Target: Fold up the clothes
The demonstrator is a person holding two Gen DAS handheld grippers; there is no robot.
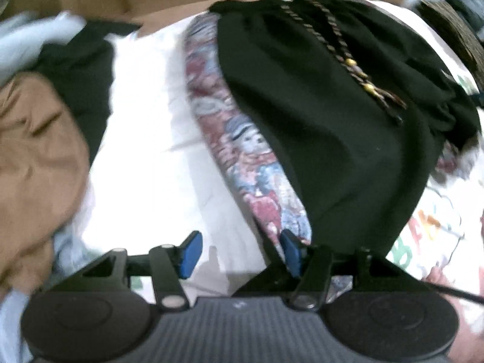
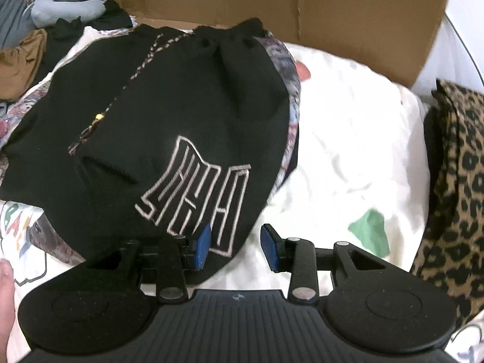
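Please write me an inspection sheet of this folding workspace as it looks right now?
Surface: white printed sheet, rumpled.
Job's things: black drawstring garment with outlined lettering, lying on a patterned multicolour cloth.
Clutter: tan garment, pale blue cloth, leopard-print fabric, grey plush toy.
Grippers: left gripper open, empty; right gripper open, at the garment's hem.
Cables: thin black cable.
Surroundings: brown cardboard panel.

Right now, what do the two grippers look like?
The left gripper and right gripper look alike: black linkage arms with silver pivot pins, blue pads on the fingertips, a ribbed dark grey body between two round black discs. A thin black cable runs beside the left one.
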